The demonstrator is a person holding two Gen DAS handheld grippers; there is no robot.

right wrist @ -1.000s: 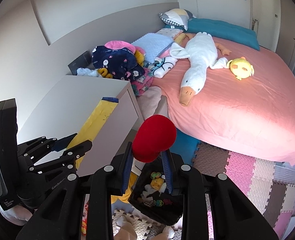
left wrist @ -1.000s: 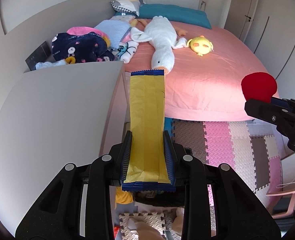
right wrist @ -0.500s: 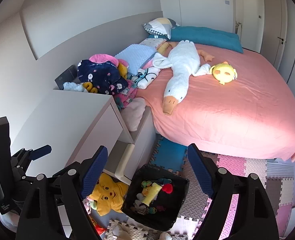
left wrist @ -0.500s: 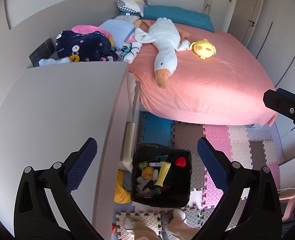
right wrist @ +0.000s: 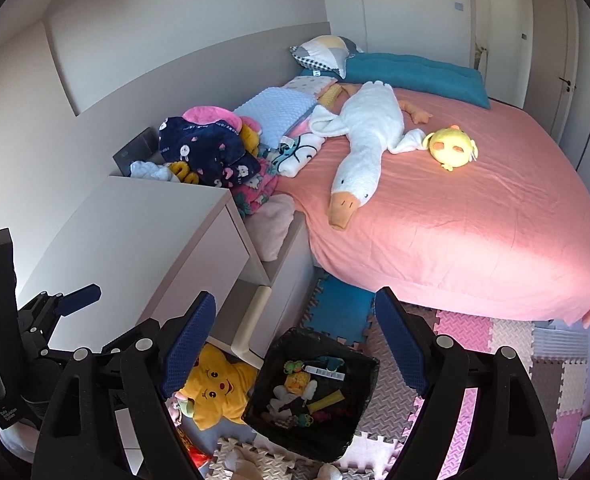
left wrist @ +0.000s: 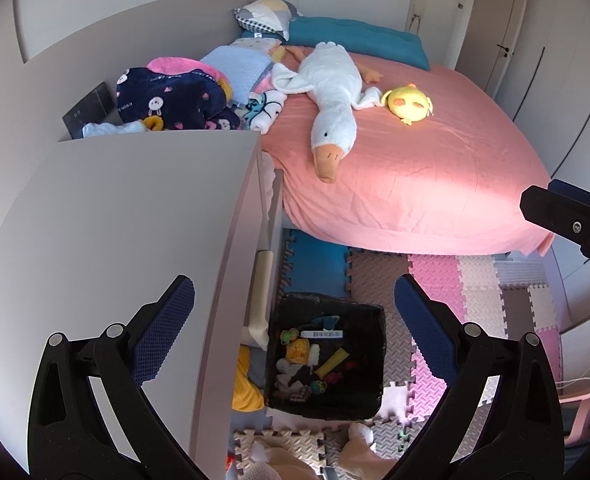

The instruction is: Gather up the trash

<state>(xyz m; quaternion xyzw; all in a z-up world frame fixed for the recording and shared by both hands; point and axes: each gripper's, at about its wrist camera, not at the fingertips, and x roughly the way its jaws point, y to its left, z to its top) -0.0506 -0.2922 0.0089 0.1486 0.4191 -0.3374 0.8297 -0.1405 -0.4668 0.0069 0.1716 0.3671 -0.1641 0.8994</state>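
Both tools hang over the black bin, left tool and right tool spread wide, nothing between them. The yellow wrapper lies in the bin. Drop looks done; next, find more trash.

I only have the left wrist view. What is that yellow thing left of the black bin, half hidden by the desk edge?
Observer: A yellow star plush with a smiling face, lying on the floor right beside the black bin.
Operator: Any trash left on the floor near it?
Observer: Possibly. A red shiny item lies just below the plush, at the frame's bottom edge. It looks like a wrapper, but it is too cut off to be sure.
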